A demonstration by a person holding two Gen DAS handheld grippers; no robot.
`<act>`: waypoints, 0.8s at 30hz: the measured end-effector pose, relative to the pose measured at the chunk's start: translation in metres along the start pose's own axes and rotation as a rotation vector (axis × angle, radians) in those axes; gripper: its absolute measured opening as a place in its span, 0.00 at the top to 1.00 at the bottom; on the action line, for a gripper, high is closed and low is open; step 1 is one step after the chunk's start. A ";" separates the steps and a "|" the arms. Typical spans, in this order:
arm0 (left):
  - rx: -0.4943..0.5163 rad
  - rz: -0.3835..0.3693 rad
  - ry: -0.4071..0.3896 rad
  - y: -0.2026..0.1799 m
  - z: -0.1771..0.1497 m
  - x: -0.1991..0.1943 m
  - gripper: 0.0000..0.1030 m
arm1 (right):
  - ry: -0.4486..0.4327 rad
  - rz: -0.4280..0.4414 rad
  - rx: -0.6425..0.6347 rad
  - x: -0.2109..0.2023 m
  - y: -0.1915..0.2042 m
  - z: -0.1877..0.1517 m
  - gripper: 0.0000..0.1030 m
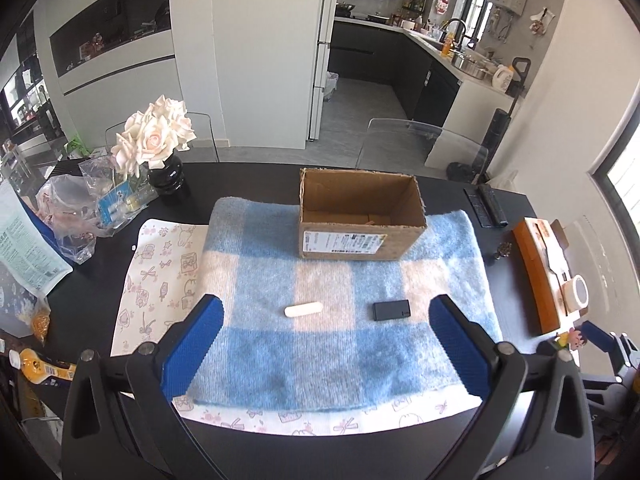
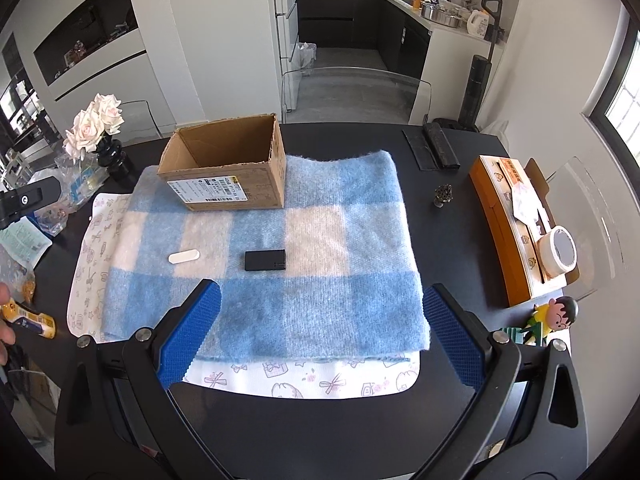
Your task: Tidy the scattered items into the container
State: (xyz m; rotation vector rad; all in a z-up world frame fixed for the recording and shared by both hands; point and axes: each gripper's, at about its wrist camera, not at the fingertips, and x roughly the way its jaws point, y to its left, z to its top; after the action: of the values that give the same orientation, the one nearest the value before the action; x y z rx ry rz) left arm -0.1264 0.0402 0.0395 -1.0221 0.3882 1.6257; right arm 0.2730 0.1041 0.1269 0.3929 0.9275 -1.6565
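Both blue-padded tools, left tool (image 1: 326, 340) and right tool (image 2: 322, 332), hanging released and empty over blue-and-white checked blanket (image 2: 280, 240) covering black bench (image 2: 452, 240), white oblong capsule (image 1: 303, 310) and black rectangular block (image 1: 392, 310) lying apart before open brown cardboard box (image 1: 360, 216).

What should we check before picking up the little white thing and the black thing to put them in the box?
1. Cardboard box open on top, standing upright on the blanket: ok.
2. Room in the box: ok, the part of its floor in view is bare.
3. White capsule-shaped item lying free on the blanket, nothing on it: ok.
4. Black rectangular item lying free, apart from the white one: ok.
5. Left gripper open and empty: ok.
6. Right gripper open and empty: ok.
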 end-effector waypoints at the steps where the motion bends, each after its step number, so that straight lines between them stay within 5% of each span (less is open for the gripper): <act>1: 0.003 -0.002 -0.001 -0.002 -0.006 -0.006 0.01 | -0.005 0.000 0.001 -0.005 0.001 -0.004 0.01; 24: -0.083 -0.021 0.039 0.017 -0.099 -0.031 0.01 | -0.035 -0.003 0.001 -0.048 0.011 -0.060 0.01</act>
State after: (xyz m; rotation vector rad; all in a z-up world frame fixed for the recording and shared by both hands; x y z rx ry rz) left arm -0.1003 -0.0553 0.0028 -1.1188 0.3374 1.6161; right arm 0.2850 0.1802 0.1173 0.3625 0.9012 -1.6618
